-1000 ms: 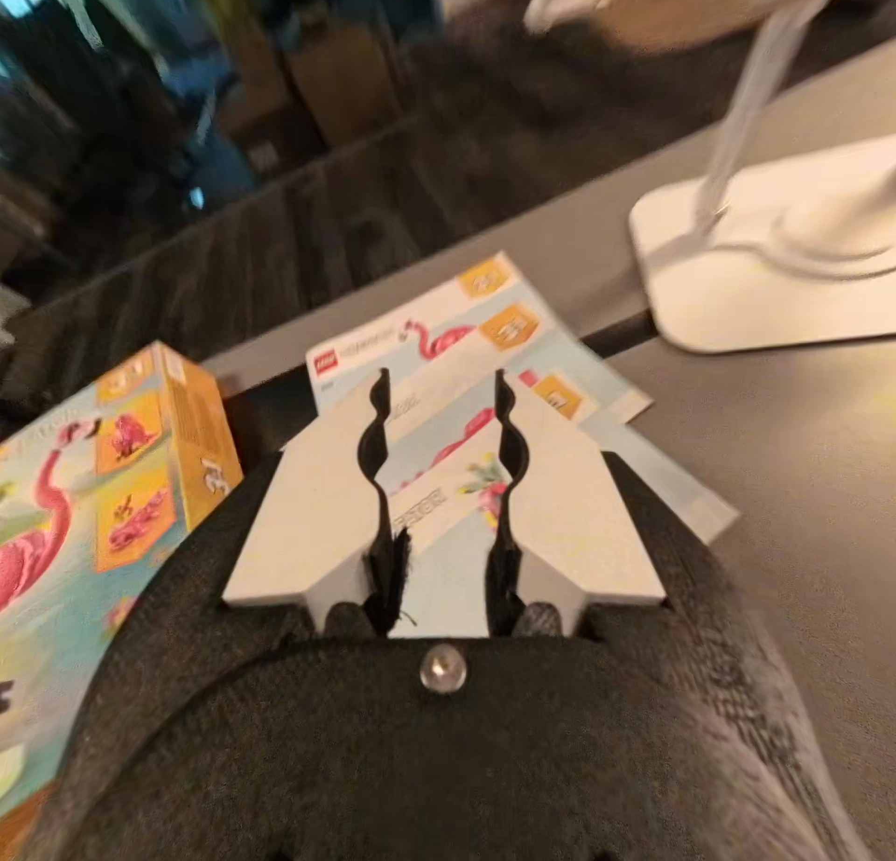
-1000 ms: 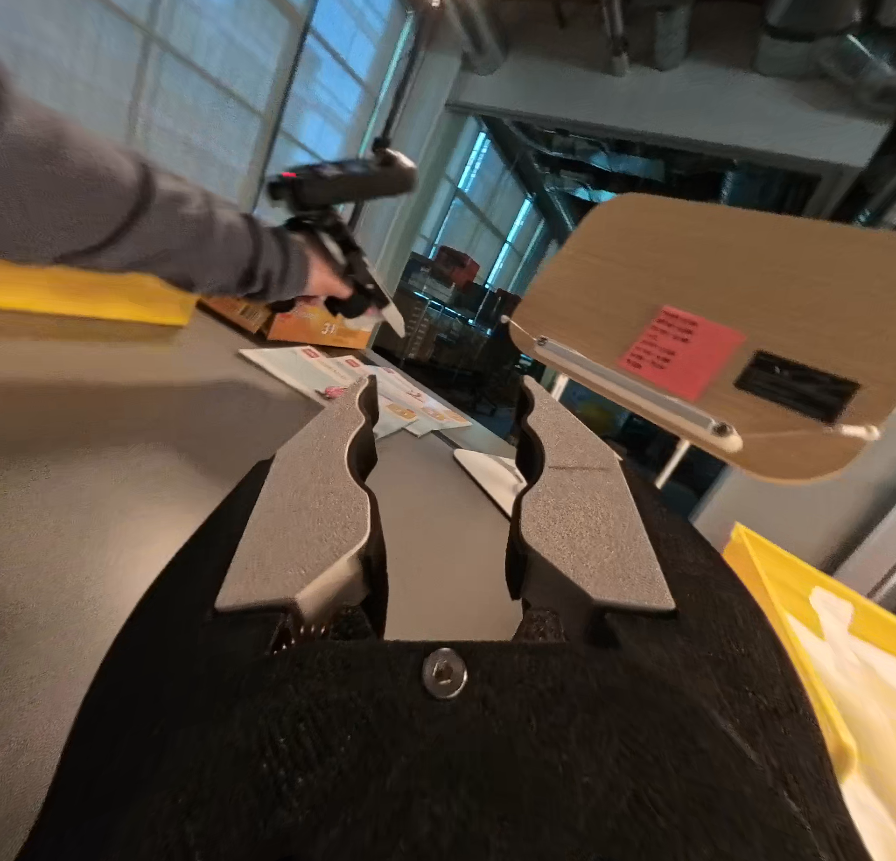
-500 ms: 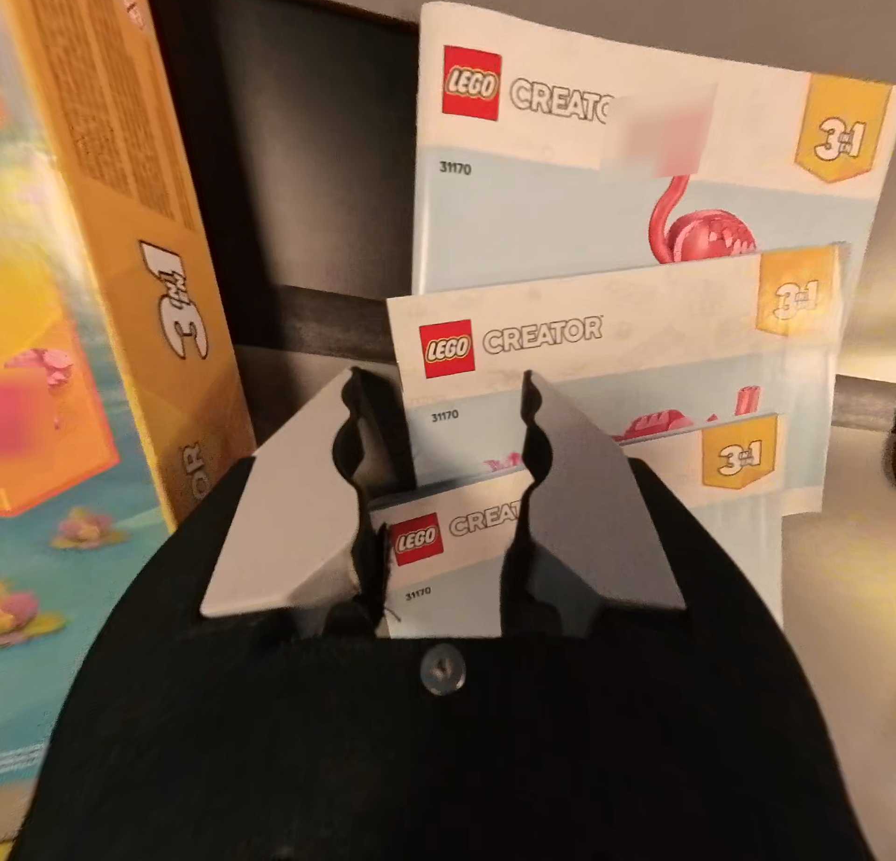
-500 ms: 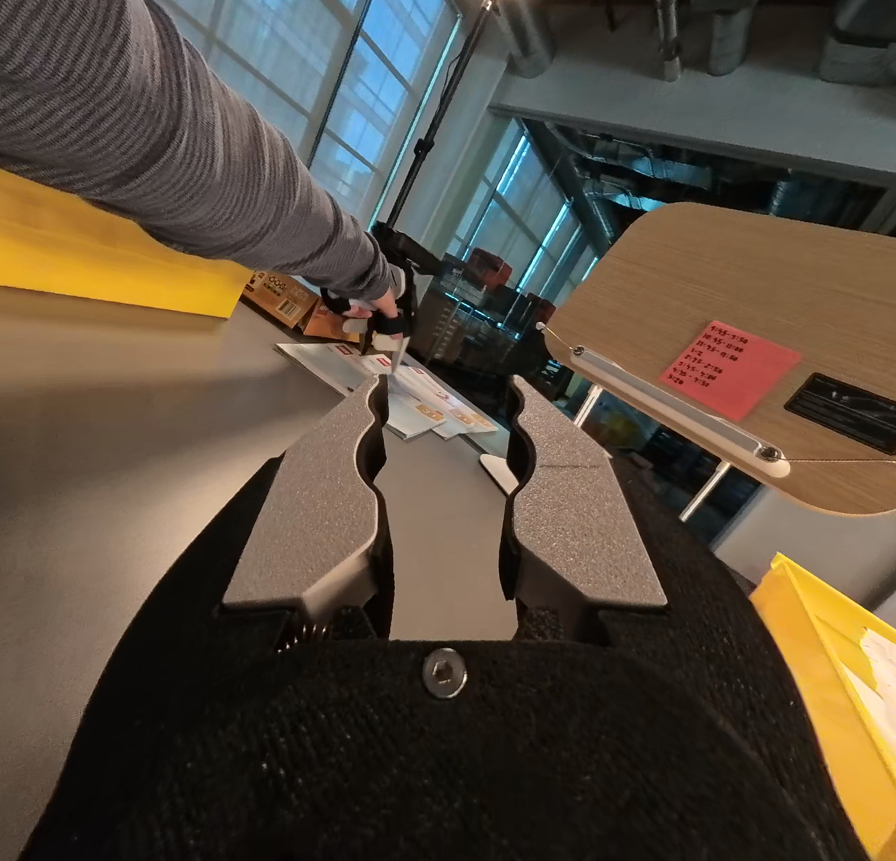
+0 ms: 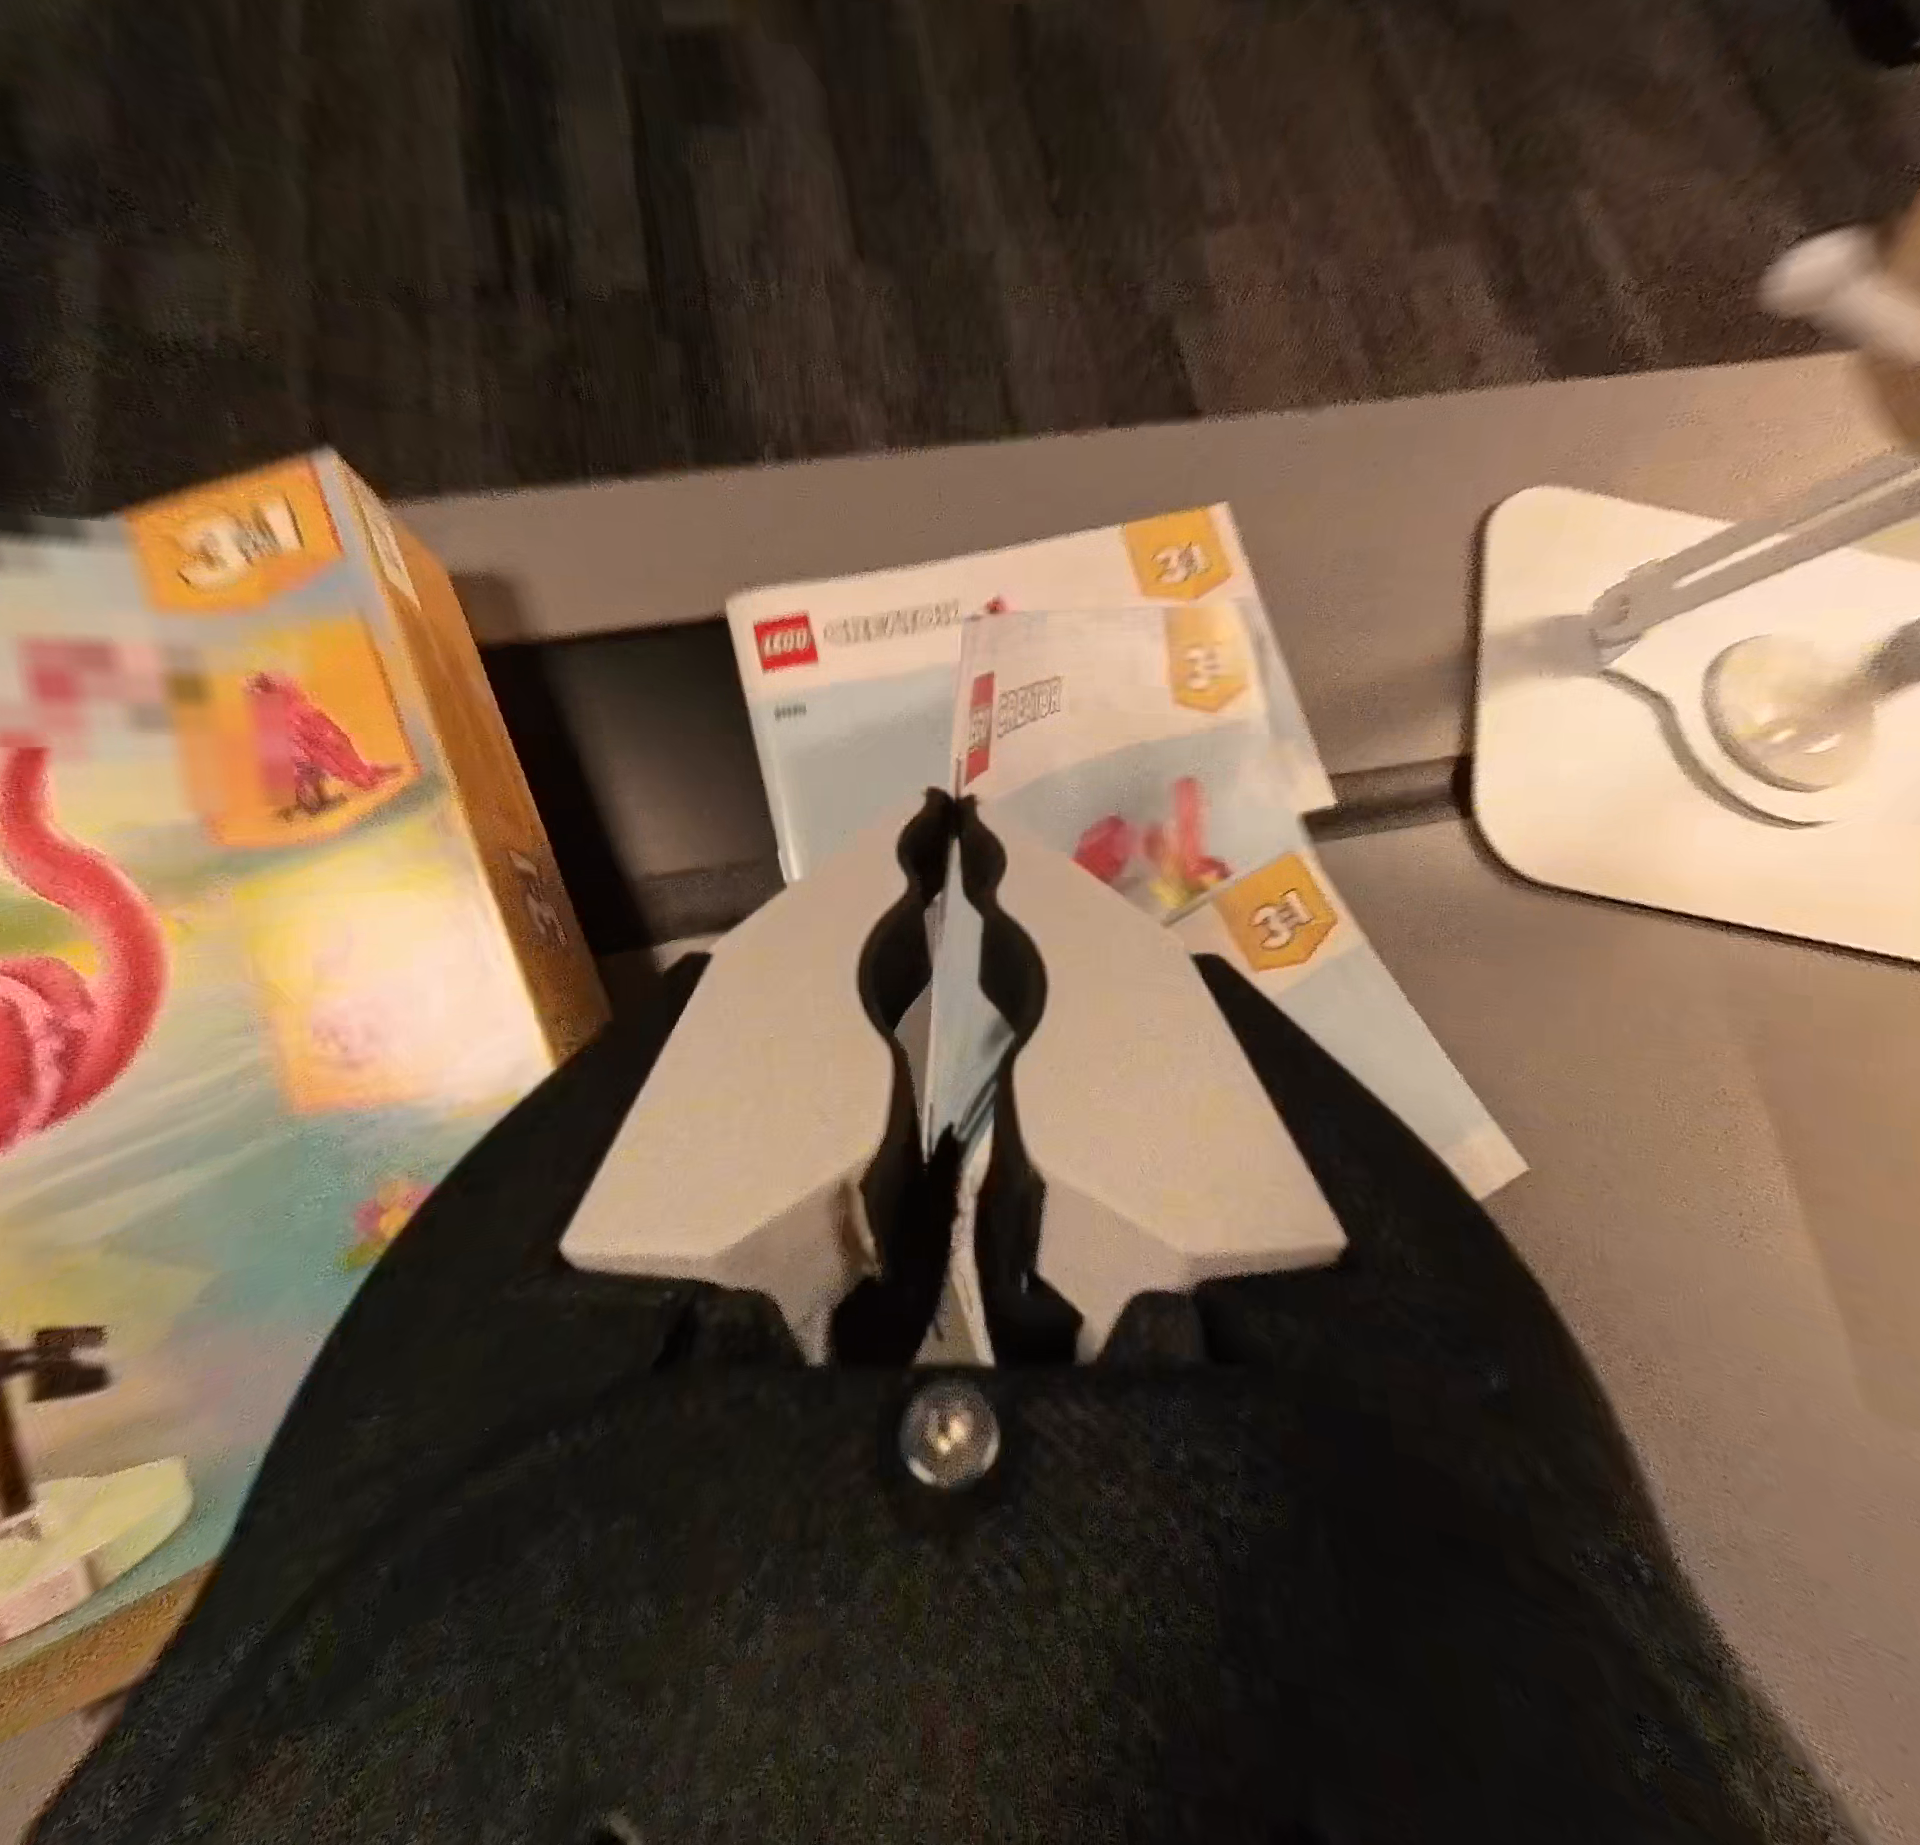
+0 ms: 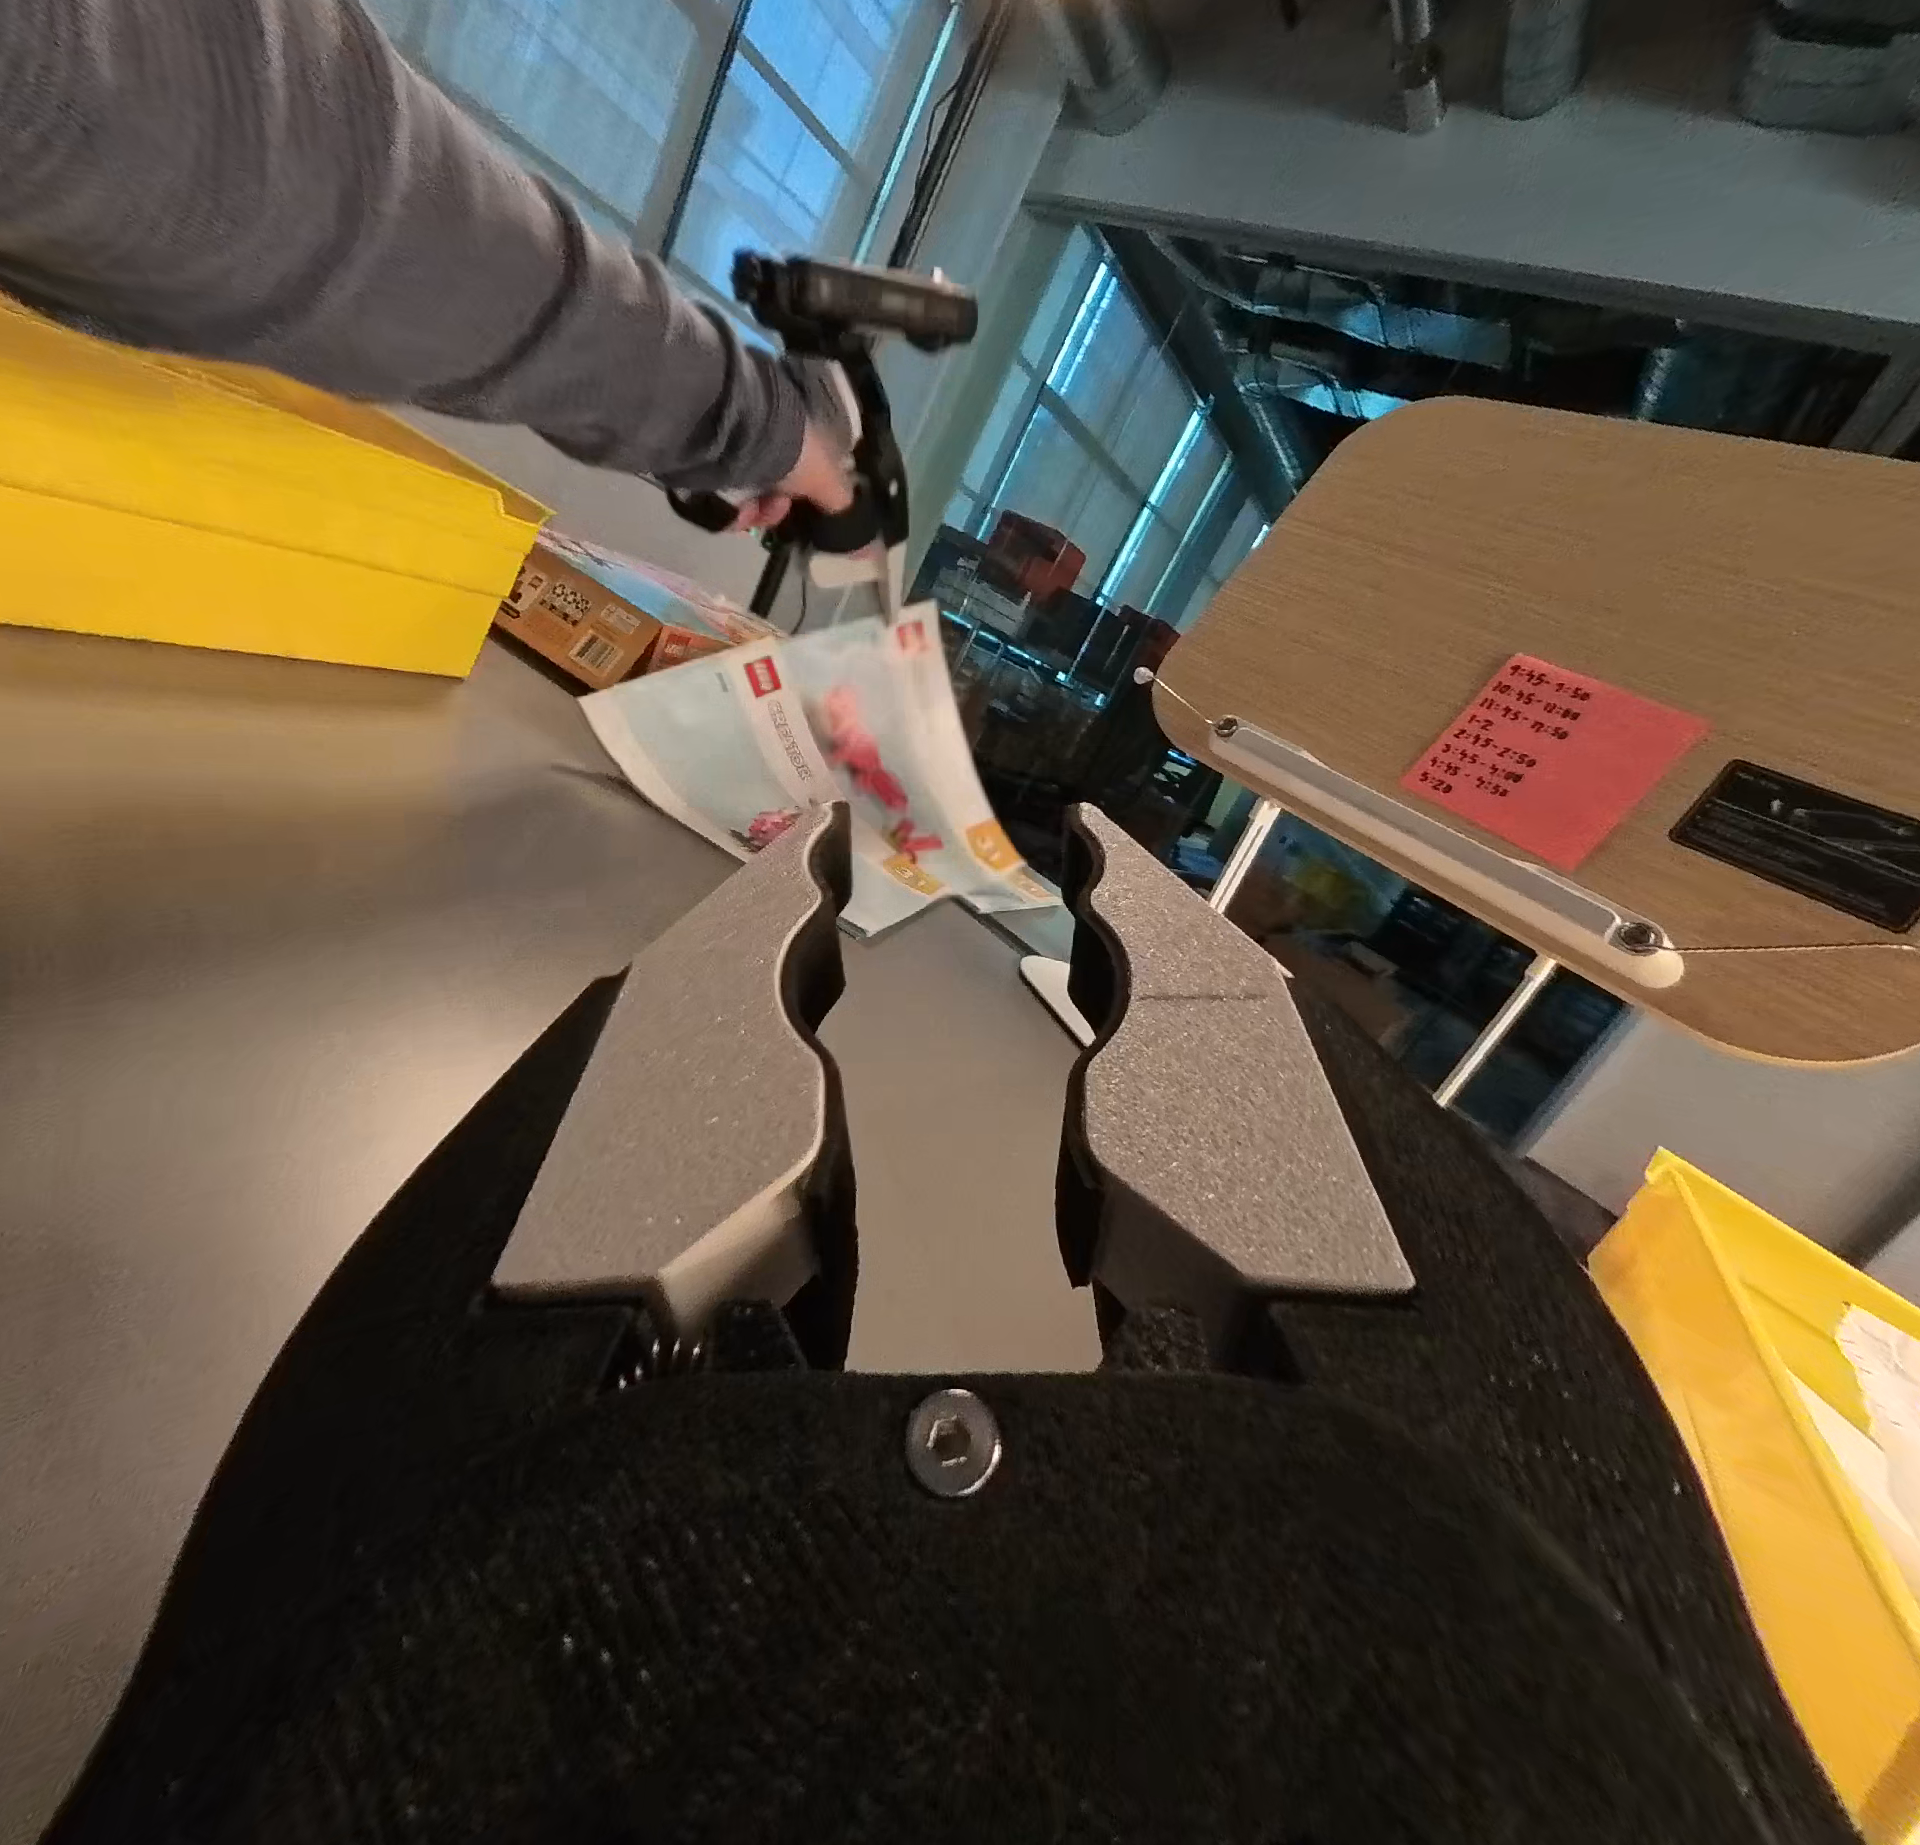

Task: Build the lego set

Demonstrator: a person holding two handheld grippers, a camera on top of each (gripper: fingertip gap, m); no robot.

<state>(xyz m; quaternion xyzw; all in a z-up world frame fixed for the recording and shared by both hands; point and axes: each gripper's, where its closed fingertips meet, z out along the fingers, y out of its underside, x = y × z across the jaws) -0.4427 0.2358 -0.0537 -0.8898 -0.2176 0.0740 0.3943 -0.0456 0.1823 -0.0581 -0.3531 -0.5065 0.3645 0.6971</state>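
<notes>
My left gripper [image 5: 954, 808] is shut on the left edge of a light-blue instruction booklet [image 5: 1101, 735] and holds it edge-on, lifted off the grey table [image 5: 1662, 1276]. Two more booklets lie flat beneath it, one behind [image 5: 852, 715] and one to the right [image 5: 1371, 1047]. In the right wrist view the left gripper [image 6: 883, 590] hangs the curved booklet [image 6: 883, 735] above the one on the table [image 6: 686, 746]. My right gripper [image 6: 956, 839] is open and empty, low over the table, well short of the booklets.
A colourful toy box [image 5: 260, 860] stands left of the booklets. A white lamp base [image 5: 1662, 756] sits to their right. Yellow bins stand at the left [image 6: 260, 548] and right [image 6: 1787, 1432]. A tilted wooden board [image 6: 1558, 600] with a pink note hangs at right.
My left gripper was open over the front booklet, then shut on its edge and lifted it. My right gripper's jaws narrowed a little and stayed empty.
</notes>
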